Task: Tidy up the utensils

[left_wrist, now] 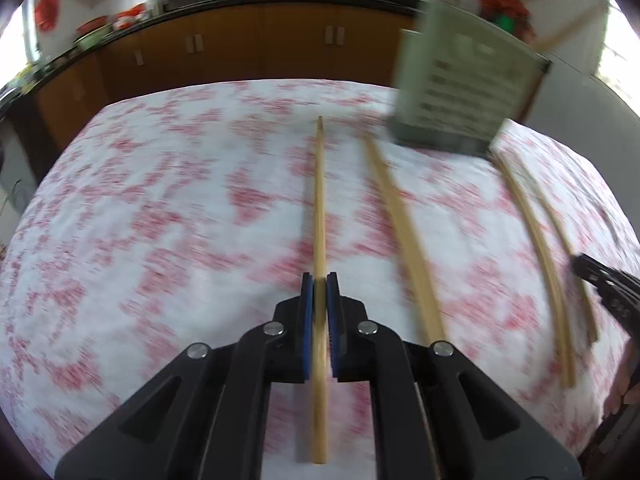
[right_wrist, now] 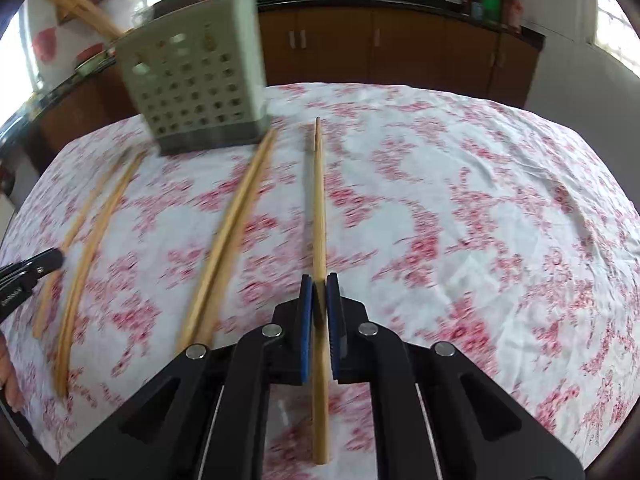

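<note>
My left gripper (left_wrist: 319, 278) is shut on a wooden chopstick (left_wrist: 319, 200) that points forward over the table. My right gripper (right_wrist: 319, 278) is shut on another wooden chopstick (right_wrist: 319, 200) the same way. A grey-green perforated utensil holder (left_wrist: 460, 88) stands at the back right in the left wrist view, and at the back left in the right wrist view (right_wrist: 196, 80), with chopsticks sticking out of its top. Loose chopsticks lie on the cloth: one (left_wrist: 404, 232) and a pair (left_wrist: 540, 248) in the left view, a pair (right_wrist: 228, 240) and two more (right_wrist: 88, 248) in the right view.
The table carries a white cloth with red flowers (left_wrist: 160, 220). The other gripper's tip shows at the right edge in the left view (left_wrist: 600, 280) and at the left edge in the right view (right_wrist: 32, 272). Brown cabinets and a dark counter with pans stand behind.
</note>
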The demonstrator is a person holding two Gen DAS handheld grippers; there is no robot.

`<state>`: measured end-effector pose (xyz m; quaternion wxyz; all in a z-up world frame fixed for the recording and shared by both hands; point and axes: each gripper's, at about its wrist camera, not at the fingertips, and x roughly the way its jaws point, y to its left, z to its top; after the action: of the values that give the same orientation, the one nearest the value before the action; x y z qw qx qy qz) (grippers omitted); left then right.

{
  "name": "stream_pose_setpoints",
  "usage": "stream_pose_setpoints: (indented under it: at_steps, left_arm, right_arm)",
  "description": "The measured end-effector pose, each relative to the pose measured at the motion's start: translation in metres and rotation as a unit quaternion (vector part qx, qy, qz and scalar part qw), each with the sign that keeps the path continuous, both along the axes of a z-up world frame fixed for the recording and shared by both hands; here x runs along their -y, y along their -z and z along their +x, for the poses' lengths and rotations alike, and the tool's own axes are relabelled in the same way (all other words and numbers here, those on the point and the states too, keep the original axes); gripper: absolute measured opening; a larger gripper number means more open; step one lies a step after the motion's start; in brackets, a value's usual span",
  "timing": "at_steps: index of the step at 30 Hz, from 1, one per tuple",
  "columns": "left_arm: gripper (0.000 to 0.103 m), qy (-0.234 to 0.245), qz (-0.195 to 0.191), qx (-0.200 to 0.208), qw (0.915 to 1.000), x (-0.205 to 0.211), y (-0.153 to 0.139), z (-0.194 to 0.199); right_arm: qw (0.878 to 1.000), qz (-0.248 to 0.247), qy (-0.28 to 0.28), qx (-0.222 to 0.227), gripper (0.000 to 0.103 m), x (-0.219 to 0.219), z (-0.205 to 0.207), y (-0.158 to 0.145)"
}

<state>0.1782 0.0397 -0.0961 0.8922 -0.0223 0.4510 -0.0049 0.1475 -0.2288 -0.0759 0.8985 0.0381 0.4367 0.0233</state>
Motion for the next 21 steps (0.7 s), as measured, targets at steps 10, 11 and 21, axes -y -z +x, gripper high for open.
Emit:
stream_pose_setpoints:
  at_steps: [10, 11, 21]
  left_arm:
    - [0.011, -0.021, -0.007, 0.012, 0.9997, -0.029, 0.0, 0.008]
    - [0.011, -0.021, -0.009, 0.012, 0.9997, -0.029, 0.0, 0.007]
    - [0.011, -0.023, -0.039, 0.014, 0.9989, -0.038, 0.002, 0.005]
  right_arm:
    - [0.999, -0.009, 0.03, 0.011, 0.009, 0.017, 0.011, 0.003]
    - [0.999, -0.009, 0.029, 0.011, 0.009, 0.017, 0.011, 0.004]
    - [1.0, 0.0, 0.029, 0.011, 0.009, 0.021, 0.011, 0.005]
